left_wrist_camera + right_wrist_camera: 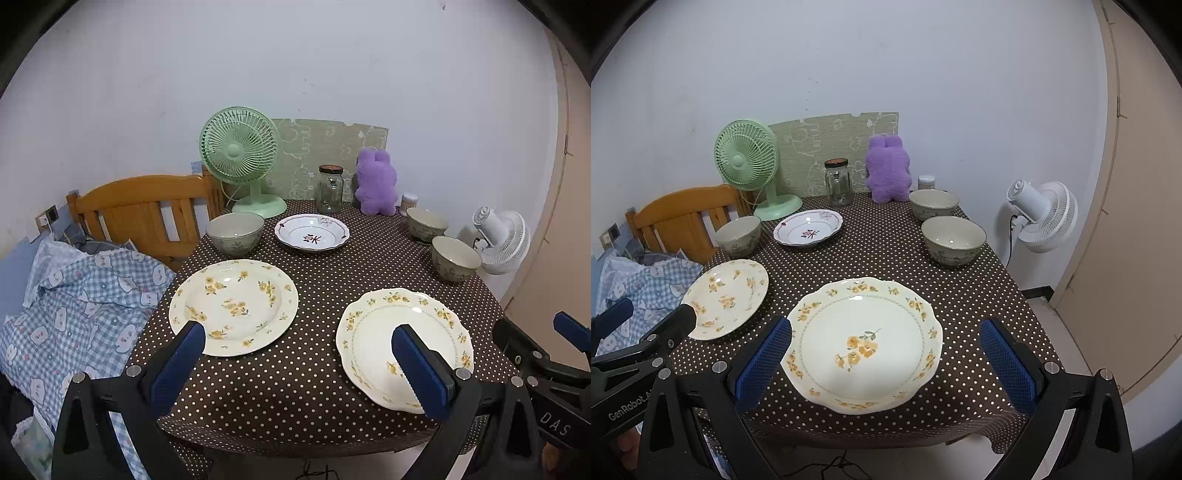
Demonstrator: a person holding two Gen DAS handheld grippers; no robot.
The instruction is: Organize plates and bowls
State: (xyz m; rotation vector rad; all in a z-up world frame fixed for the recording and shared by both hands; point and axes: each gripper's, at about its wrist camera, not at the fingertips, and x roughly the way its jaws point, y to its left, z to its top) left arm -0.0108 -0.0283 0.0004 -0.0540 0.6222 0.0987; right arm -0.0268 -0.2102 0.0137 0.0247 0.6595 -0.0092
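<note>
A table in a brown dotted cloth (pixel 314 369) (pixel 979 295) carries three plates and three bowls. A round yellow-flowered plate (pixel 233 306) (pixel 726 297) lies front left; a scalloped yellow-flowered plate (pixel 404 347) (pixel 862 341) lies front right. A white plate with a purple motif (pixel 312 232) (pixel 809 227) sits further back. One grey-green bowl (pixel 235 233) (pixel 738 235) stands at the left, two more (pixel 456 257) (pixel 953 240) (pixel 426 223) (pixel 933 204) at the right. My left gripper (pixel 297 339) hovers open between the front plates. My right gripper (pixel 884 334) hangs open above the scalloped plate, holding nothing.
At the table's back stand a green fan (pixel 240 155) (pixel 748 162), a glass jar (pixel 330 188) (pixel 837 181), a purple plush toy (pixel 376 181) (pixel 888 168) and a small container (pixel 926 181). A white fan (pixel 1043 216) is right of the table; a wooden headboard (pixel 147 210) and checked bedding (pixel 74 314) are left.
</note>
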